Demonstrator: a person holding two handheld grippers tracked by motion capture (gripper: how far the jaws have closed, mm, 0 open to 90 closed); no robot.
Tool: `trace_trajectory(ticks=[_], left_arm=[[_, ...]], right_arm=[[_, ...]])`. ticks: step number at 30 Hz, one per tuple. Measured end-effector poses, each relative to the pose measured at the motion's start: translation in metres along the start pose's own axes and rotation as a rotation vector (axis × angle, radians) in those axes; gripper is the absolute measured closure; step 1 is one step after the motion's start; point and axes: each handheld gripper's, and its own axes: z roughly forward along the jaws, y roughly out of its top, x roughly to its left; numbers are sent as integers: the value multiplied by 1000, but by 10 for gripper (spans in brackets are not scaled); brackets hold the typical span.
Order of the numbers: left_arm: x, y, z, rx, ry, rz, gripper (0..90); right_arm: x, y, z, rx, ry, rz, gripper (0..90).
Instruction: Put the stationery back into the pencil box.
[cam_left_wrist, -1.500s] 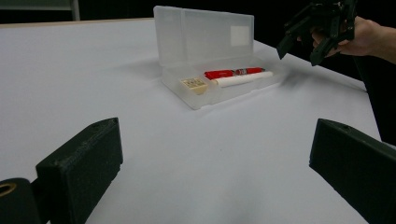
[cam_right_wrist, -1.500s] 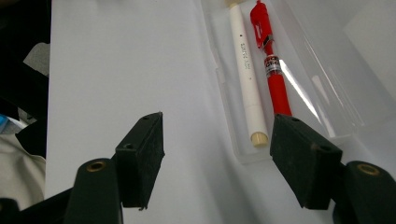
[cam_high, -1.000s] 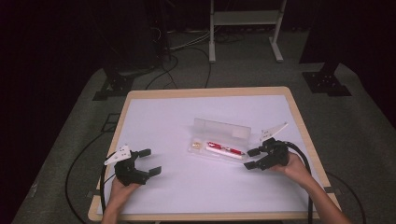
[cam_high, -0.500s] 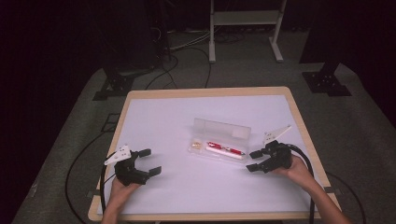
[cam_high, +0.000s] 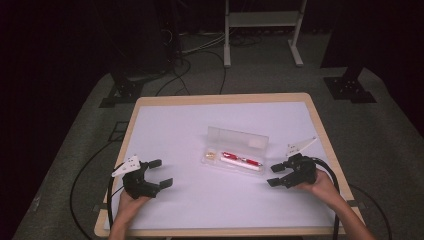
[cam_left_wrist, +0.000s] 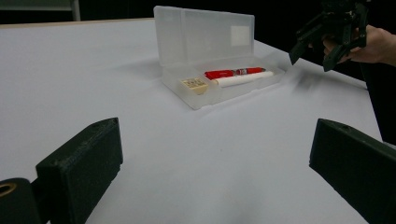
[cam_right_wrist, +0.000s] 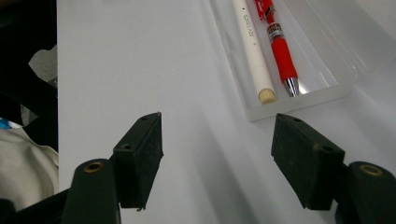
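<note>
An open clear plastic pencil case (cam_high: 237, 139) lies mid-table with its lid standing up. Its tray holds a red pen (cam_high: 241, 159), a white pen (cam_high: 243, 164) and a small beige eraser (cam_high: 211, 155). My right gripper (cam_high: 274, 175) hovers just right of the case, open and holding nothing. In the right gripper view the gripper (cam_right_wrist: 222, 158) is just short of the case's end wall (cam_right_wrist: 299, 103), with the white pen (cam_right_wrist: 252, 46) and red pen (cam_right_wrist: 280, 44) beyond. My left gripper (cam_high: 161, 173) is open and empty at the near left. It (cam_left_wrist: 217, 177) faces the case (cam_left_wrist: 205, 42) from a distance.
The white table top (cam_high: 200, 125) has a wooden rim (cam_high: 225, 98). Bare surface lies between my left gripper and the case. Cables (cam_high: 200, 75), dark stand feet (cam_high: 350, 87) and a white frame (cam_high: 260, 30) sit on the floor beyond the far edge.
My right gripper has drifted slightly back toward the near edge, away from the case's end. The left gripper and the case have not moved.
</note>
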Motion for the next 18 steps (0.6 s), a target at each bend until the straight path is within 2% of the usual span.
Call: trace_trajectory(ticks=[18], left_arm=[[0, 0, 0, 0, 2, -1, 21]], right_arm=[[5, -26, -14, -16, -29, 36, 313]])
